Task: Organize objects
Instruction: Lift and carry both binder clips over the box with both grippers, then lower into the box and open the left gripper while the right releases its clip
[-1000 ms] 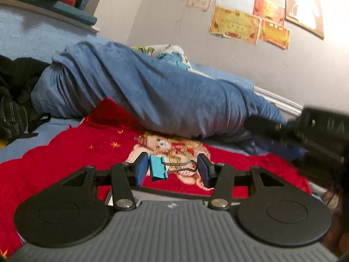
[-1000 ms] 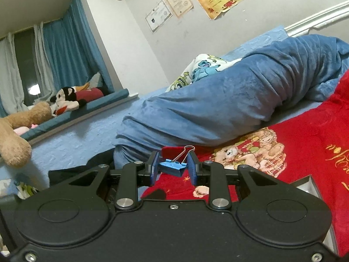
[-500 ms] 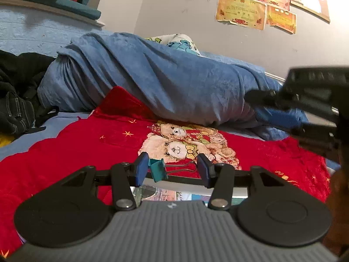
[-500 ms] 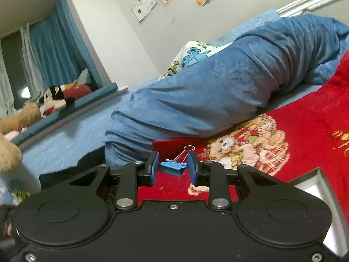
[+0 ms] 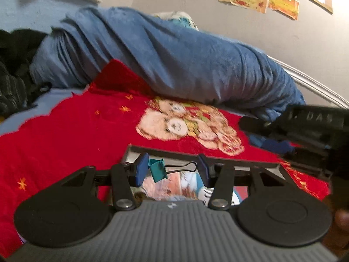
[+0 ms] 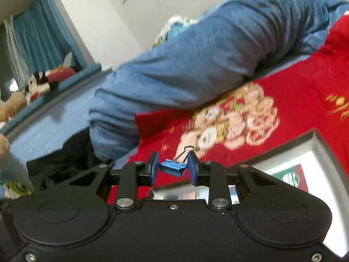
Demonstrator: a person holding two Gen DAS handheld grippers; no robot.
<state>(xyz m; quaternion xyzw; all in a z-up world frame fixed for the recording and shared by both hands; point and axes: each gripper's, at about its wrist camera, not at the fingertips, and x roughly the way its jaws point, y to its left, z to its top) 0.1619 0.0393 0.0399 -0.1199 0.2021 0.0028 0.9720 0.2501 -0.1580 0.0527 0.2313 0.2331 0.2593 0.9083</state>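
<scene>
Teal metal sits pinched in the left gripper (image 5: pixel 172 170): a teal binder clip (image 5: pixel 157 169), body against the left pad, its wire handles reaching to the right pad, lower centre of the left view. The right gripper (image 6: pixel 171 169) clamps a blue binder clip (image 6: pixel 173 168) by its body, one wire loop standing up. Both hang over a shallow grey-rimmed tray (image 5: pixel 165 151) with a printed picture on its floor, resting on a red blanket (image 5: pixel 72 135). A rolled blue duvet (image 5: pixel 174 59) borders the blanket's far side. Only the right view shows the teal curtains (image 6: pixel 48 37) and plush toys (image 6: pixel 45 80), upper left; only the left view shows the other gripper, at right.
</scene>
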